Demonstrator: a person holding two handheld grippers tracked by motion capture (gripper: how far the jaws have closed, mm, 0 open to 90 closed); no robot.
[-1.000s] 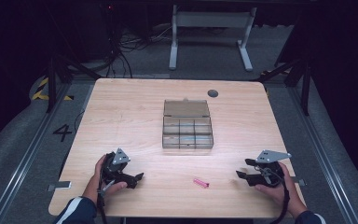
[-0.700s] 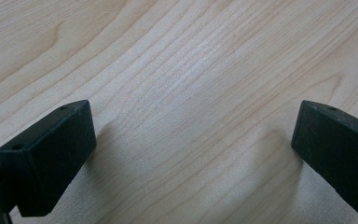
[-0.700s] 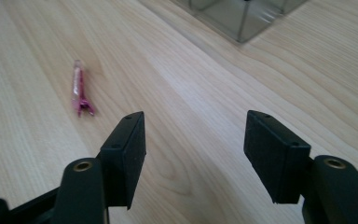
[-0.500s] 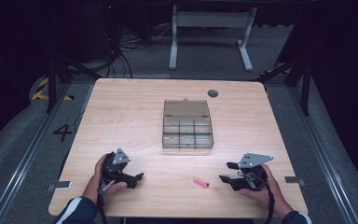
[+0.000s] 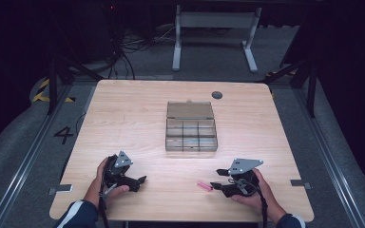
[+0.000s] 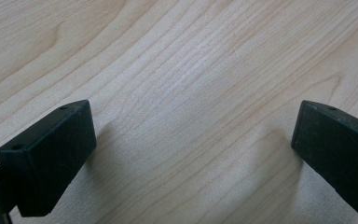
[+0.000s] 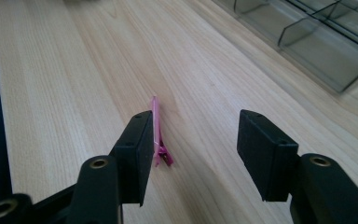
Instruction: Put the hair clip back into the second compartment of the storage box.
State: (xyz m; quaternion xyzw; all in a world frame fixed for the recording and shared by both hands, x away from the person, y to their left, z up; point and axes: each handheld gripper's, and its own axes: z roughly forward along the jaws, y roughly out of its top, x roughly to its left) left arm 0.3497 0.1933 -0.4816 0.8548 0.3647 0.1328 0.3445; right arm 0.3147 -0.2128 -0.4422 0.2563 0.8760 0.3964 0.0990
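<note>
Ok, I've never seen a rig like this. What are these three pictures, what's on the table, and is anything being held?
No robot arm here: a person holds a two-jaw claw in each hand. The high view looks down on the wooden table. The other two come from cameras riding on each claw, looking along its black jaws.

On the table sit a clear compartment box, lid open, and a small pink clip. The left claw rests open over bare wood. The right claw has its jaws on either side of the clip; they have just been closing, one jaw is right beside it, but nothing is gripped yet.
</note>
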